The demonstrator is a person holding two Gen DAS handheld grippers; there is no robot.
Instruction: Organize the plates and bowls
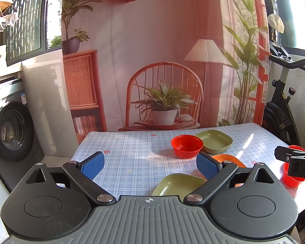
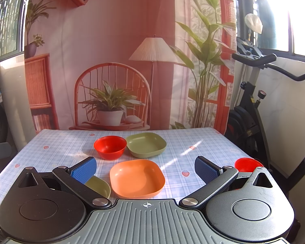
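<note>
On the plaid tablecloth (image 2: 172, 140), two green plates (image 2: 146, 144) (image 2: 98, 187), an orange plate (image 2: 136, 178) and two red bowls (image 2: 110, 146) (image 2: 248, 164) lie scattered. Like should be nested with like, gripped by rims. The left gripper (image 1: 149, 163) and right gripper (image 2: 145, 167) are held with jaws apart, empty.

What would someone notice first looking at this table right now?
Bright dishes on the blue plaid tablecloth: an orange plate sits near the front, with a red bowl and a green plate side by side behind it. Another red bowl stands at the right edge, and both hand-held grippers are open and empty.
</note>
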